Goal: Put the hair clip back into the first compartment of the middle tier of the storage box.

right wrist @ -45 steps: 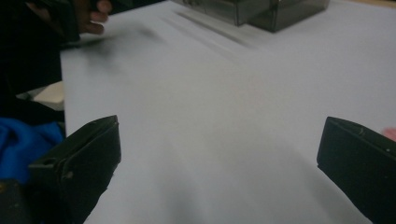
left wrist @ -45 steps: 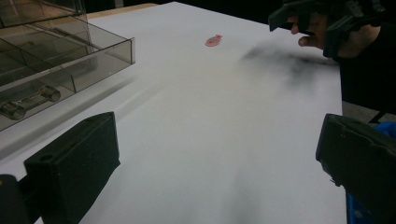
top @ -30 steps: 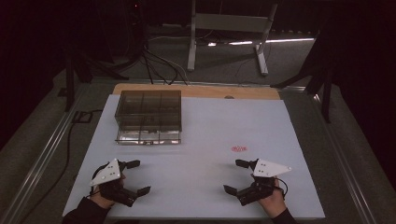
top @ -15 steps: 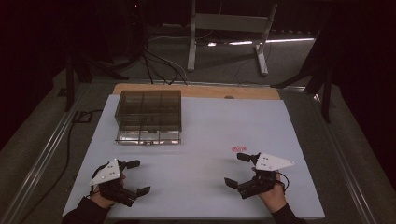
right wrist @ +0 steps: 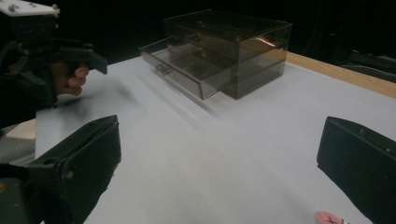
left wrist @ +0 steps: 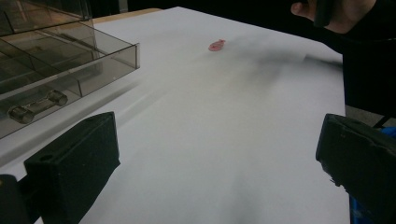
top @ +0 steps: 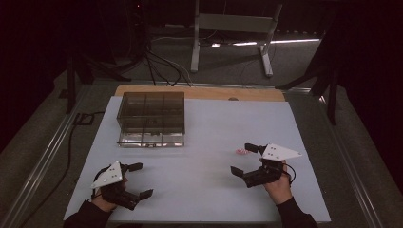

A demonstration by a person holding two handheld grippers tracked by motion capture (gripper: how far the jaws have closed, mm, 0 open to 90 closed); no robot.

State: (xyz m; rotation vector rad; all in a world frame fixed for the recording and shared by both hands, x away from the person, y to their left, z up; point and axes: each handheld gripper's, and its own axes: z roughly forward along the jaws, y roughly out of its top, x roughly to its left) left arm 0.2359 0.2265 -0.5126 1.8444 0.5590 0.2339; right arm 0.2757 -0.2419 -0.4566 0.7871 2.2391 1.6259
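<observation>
Left gripper [top: 141, 180] released | right gripper [top: 245, 159] released | pink tag [top: 240, 151] marking unreadable

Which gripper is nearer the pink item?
Right. The right gripper has the pink item just beside its far finger; the left gripper sits across the table.

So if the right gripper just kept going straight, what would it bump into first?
Probably the smoky clear drawer box. The right gripper points across bare white table toward its open bottom drawer. Nothing lies between, though the depth is hard to judge.
</observation>
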